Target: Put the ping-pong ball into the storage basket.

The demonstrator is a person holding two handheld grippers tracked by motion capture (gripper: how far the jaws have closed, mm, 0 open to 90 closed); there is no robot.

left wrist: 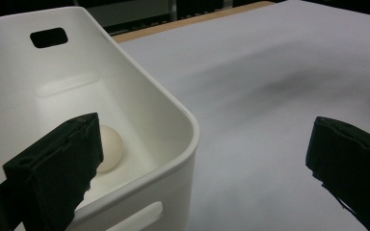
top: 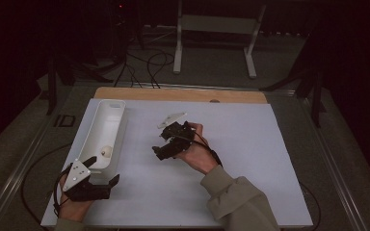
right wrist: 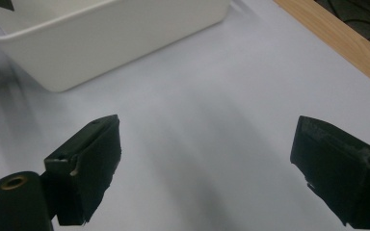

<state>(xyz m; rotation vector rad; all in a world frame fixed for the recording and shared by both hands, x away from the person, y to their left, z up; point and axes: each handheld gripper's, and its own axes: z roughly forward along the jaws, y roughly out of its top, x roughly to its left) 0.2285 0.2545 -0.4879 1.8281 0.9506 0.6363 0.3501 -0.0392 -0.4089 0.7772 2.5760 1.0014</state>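
The left gripper [top: 101, 173] sits at the near end of the bin [top: 107, 109], jaws spread wide with nothing between them; in the left gripper view one jaw hangs over the bin's near end and the other stands out over the bare sheet [left wrist: 279, 96], so the bin's near corner lies between them. The ball [left wrist: 110, 148] rests on the bin floor just ahead of the inside jaw, a little below it and close to the near end wall; in the high view the ball [top: 107, 151] shows as a pale spot just beyond this gripper. The bin's long axis runs away from the left gripper toward the far side of the table, and it holds the ball alone. The right gripper [top: 163, 143] is held above the middle of the sheet, jaws likewise apart and empty, pointing toward the bin, whose side wall [right wrist: 106, 48] stands ahead of it and well apart. The left gripper is much the nearer to the ball, so a reach into the bin looks likeliest from that side.
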